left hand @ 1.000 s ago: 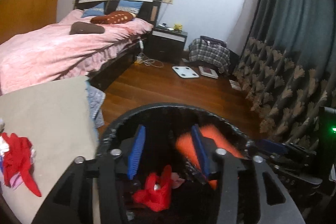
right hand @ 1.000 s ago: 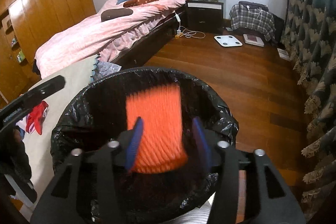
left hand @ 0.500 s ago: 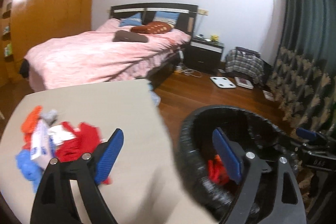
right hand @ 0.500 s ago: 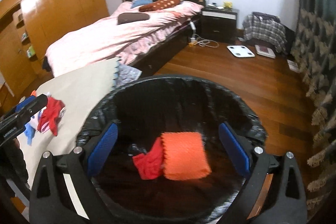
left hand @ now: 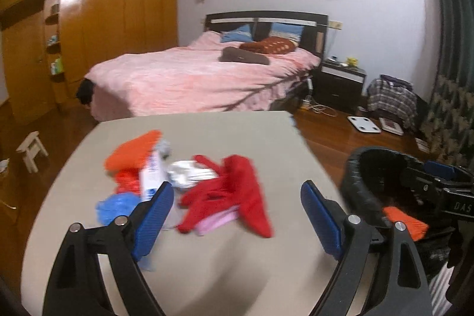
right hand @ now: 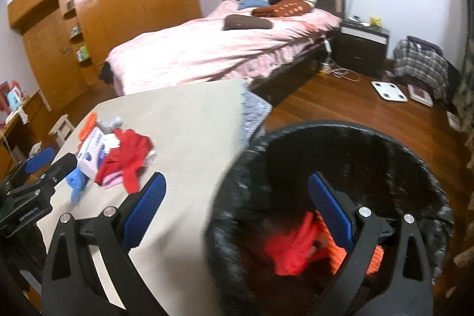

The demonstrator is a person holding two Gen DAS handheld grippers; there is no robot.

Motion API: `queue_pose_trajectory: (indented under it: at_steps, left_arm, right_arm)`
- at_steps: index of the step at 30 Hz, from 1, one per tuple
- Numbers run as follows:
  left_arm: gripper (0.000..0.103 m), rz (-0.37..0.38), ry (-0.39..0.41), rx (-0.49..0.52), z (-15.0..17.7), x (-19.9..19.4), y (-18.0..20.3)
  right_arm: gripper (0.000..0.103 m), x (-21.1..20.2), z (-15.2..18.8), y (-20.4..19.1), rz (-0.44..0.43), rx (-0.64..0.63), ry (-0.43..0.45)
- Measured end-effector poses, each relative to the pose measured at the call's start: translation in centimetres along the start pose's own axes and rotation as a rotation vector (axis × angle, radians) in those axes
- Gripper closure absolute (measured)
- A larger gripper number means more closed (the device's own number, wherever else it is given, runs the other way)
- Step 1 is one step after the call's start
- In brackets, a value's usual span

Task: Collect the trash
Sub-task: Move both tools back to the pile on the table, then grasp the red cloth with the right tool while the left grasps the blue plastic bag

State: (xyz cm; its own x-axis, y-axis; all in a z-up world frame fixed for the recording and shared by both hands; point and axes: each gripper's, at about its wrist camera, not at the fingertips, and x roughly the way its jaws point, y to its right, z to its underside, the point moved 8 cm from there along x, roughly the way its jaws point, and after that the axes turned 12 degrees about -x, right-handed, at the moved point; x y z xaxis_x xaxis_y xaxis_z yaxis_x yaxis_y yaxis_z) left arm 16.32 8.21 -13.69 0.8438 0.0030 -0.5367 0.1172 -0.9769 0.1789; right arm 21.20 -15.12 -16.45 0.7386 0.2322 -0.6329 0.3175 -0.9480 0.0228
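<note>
A pile of trash lies on the beige table (left hand: 207,271): a red cloth (left hand: 234,191), an orange pad (left hand: 133,150), a white box (left hand: 152,176), a blue wad (left hand: 117,205) and white wrappers. My left gripper (left hand: 237,218) is open and empty above the table, just short of the pile. My right gripper (right hand: 240,209) is open and empty over the near rim of the black-lined bin (right hand: 370,150). Red and orange scraps (right hand: 296,245) lie inside the bin. The pile also shows in the right wrist view (right hand: 124,156).
The bin (left hand: 364,176) stands right of the table. A pink bed (left hand: 201,79) lies beyond the table, with a nightstand (left hand: 340,82), a scale (left hand: 363,123) on the wooden floor, wardrobes at the left and a small stool (left hand: 31,147).
Both grippers opened and let their scraps fall into the bin. The left gripper swung left from the bin to the pile on the table. The right one drifted left over the rim.
</note>
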Motion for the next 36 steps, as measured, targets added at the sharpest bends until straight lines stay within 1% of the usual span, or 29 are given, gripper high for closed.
queue_pose_trajectory:
  at_steps: [5, 9, 10, 15, 16, 21, 26, 29, 31, 36]
  left_arm:
    - [0.017, -0.089, 0.013, -0.04, -0.2, 0.4, -4.6]
    - [0.017, -0.169, 0.003, -0.084, 0.1, 1.4, -8.8]
    - [0.017, -0.182, 0.001, -0.091, 0.2, 1.5, -9.4]
    - [0.018, -0.255, -0.045, -0.136, 1.2, 3.5, -13.1]
    - [0.019, -0.272, -0.057, -0.141, 1.5, 3.8, -13.7]
    - [0.024, -0.277, -0.092, -0.166, 2.4, 5.4, -15.0]
    - [0.03, -0.248, -0.118, -0.166, 3.2, 6.0, -14.9]
    - [0.039, -0.221, -0.134, -0.165, 3.4, 6.5, -14.6]
    - [0.046, -0.204, -0.149, -0.164, 3.6, 6.8, -14.5]
    - [0.058, -0.183, -0.149, -0.187, 3.6, 6.9, -14.6]
  right_arm:
    - [0.009, 2.1, -0.8, -3.2, -0.038, -0.029, 0.0]
    - [0.009, 3.9, -1.2, -5.7, -0.053, -0.075, 0.0]
    - [0.009, 4.3, -1.2, -6.2, -0.056, -0.084, -0.001]
    - [0.009, 6.6, -0.9, -8.2, -0.078, -0.095, -0.022]
    - [0.009, 7.1, -0.8, -8.6, -0.083, -0.096, -0.03]
    - [0.009, 8.9, -0.1, -10.5, -0.118, -0.118, -0.067]
    - [0.009, 10.2, 0.0, -12.3, -0.144, -0.133, -0.084]
    - [0.01, 10.8, -0.6, -13.1, -0.16, -0.132, -0.079]
    - [0.01, 11.1, -1.0, -13.5, -0.164, -0.132, -0.074]
    - [0.01, 12.5, -2.3, -14.8, -0.178, -0.136, -0.071]
